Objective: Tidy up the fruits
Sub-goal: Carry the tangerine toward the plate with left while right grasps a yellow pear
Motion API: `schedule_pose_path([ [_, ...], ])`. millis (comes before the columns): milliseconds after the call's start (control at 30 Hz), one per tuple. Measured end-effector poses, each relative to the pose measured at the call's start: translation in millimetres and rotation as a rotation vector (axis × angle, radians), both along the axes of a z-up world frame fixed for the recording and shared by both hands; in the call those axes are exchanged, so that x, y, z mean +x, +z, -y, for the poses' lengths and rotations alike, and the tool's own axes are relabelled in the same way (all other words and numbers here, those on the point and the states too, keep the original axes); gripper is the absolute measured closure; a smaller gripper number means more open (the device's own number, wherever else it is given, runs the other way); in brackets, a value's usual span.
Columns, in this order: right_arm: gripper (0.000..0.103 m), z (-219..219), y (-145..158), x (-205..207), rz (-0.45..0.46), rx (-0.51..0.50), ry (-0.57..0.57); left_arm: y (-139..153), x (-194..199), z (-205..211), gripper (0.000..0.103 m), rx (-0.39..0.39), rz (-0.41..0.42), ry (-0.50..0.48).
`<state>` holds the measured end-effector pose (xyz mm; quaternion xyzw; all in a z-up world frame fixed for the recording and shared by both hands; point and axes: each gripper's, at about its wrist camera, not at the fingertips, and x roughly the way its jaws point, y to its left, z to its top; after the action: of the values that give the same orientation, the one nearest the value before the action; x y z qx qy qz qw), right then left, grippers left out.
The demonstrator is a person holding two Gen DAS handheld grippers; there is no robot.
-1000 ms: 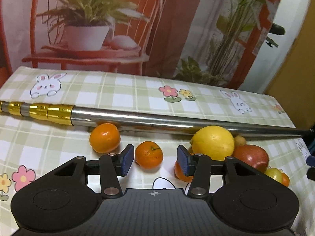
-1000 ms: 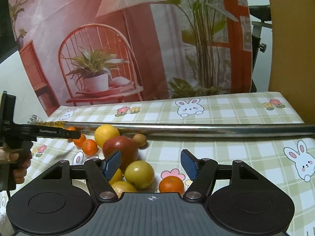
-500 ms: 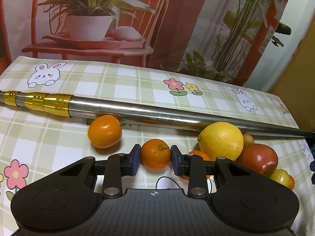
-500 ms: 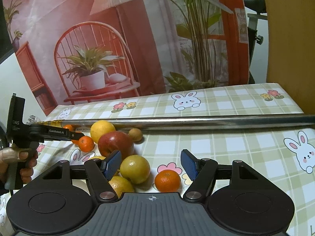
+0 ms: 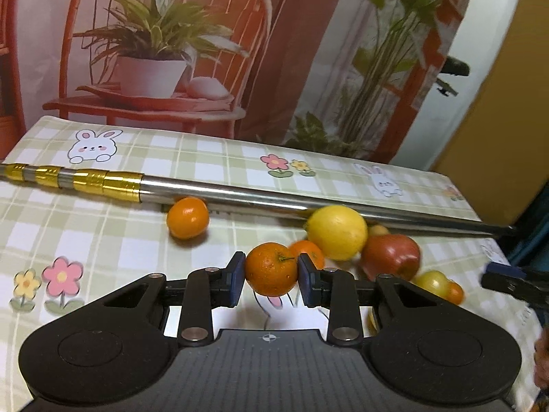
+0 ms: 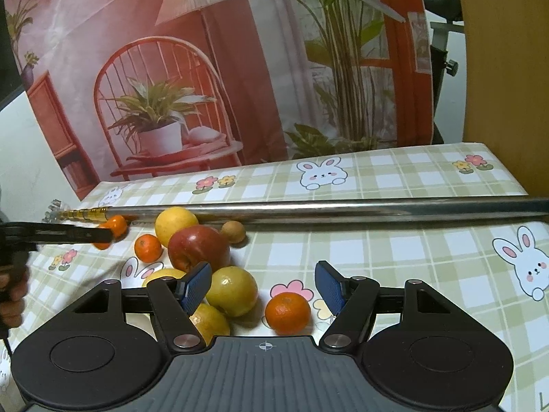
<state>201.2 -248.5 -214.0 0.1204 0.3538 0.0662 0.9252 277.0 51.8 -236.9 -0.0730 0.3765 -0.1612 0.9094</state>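
My left gripper (image 5: 271, 277) is shut on a small orange (image 5: 270, 267), which its blue pads hold just above the checked tablecloth (image 5: 103, 240). Behind it lie another small orange (image 5: 310, 251), a lemon (image 5: 337, 231) and a red apple (image 5: 391, 255). A third orange (image 5: 187, 217) rests against the metal pole (image 5: 240, 195). My right gripper (image 6: 264, 286) is open and low over the cloth. An orange (image 6: 287, 311) lies loose between its fingers, and a yellow-green fruit (image 6: 231, 290) sits beside its left pad. The left gripper (image 6: 85, 235) shows at the far left.
The long steel pole (image 6: 343, 207) with gold bands lies across the table behind the fruit. A red apple (image 6: 198, 247), a lemon (image 6: 175, 221), a small brown fruit (image 6: 233, 231) and a mandarin (image 6: 147, 248) cluster left of centre. A printed backdrop stands behind the table.
The left gripper's jaws closed on the small orange and raised it off the cloth, moving slightly forward. The right gripper has stayed where it was, still open.
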Motion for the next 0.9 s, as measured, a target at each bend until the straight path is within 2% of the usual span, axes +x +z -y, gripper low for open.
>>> schedule_pose_path([
  [300, 0.040, 4, -4, 1, -0.014, 0.012, 0.003, 11, -48, -2, 0.069, -0.037, 0.027, -0.036],
  [467, 0.041, 6, -5, 7, -0.027, 0.018, 0.009, 13, -68, 4, 0.069, -0.026, 0.059, -0.052],
  [600, 0.047, 5, -9, 17, -0.052, 0.019, 0.026, 12, -76, 8, 0.069, -0.018, 0.067, -0.062],
  [900, 0.050, -12, -20, 43, -0.106, 0.047, 0.100, 6, -82, 5, 0.069, -0.032, 0.052, -0.058],
])
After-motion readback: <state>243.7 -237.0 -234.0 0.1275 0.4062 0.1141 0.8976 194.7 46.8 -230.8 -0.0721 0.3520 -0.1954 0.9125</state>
